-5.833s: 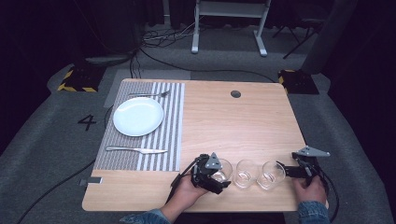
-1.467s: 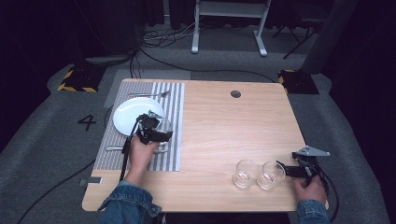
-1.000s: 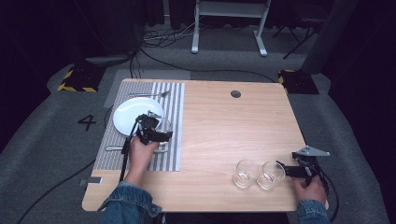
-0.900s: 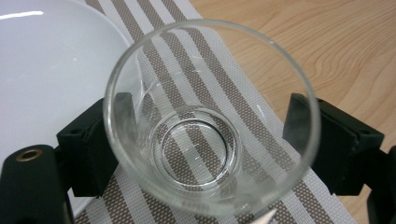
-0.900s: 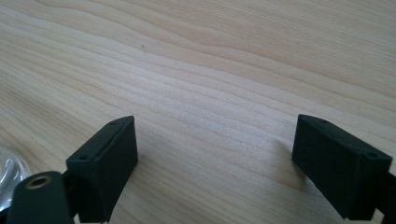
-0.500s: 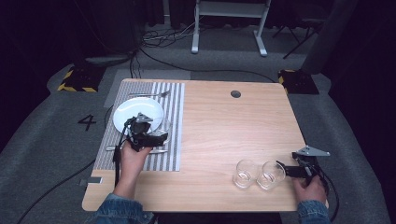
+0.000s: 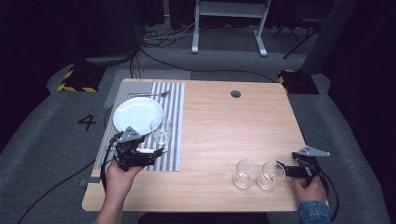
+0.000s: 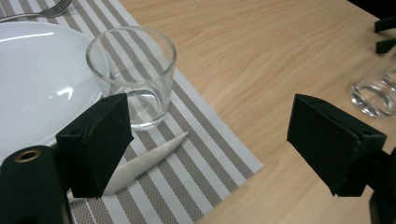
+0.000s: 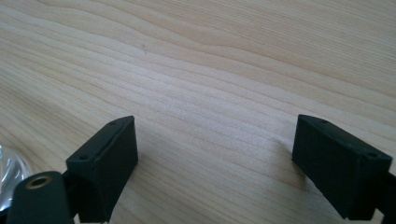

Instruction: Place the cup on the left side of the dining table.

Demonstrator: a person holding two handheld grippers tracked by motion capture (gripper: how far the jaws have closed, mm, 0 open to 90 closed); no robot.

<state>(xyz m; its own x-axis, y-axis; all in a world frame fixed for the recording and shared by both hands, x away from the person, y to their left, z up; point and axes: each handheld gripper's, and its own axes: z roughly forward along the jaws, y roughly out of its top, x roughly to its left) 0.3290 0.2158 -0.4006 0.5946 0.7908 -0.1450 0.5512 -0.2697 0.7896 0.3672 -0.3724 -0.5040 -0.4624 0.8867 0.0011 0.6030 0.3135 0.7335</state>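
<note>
Jaws spread wide and empty on the left gripper, which hangs low over the near end of the striped placemat, its fingers pointing toward the middle of the table. Just beyond it, one clear glass stands upright on the placemat, close against the right edge of the white plate; in the left gripper view that glass sits free of both pads, with the white knife lying on the stripes below it and the plate to its side. A fork lies across the far end of the mat. By the look of it, the work in hand is setting glasses at the place setting, and the first one seems to be delivered and let go. Two more glasses wait near the front right edge of the table, touching or nearly so: one to the left and one just beside the right gripper. That gripper's jaws also stand wide apart with nothing between them, and its own view looks across bare wood, with a sliver of glass at the left edge. So roughly a third of the job appears finished; the remaining two glasses are untouched, and the nearer one looks like the likely next pick.
</note>
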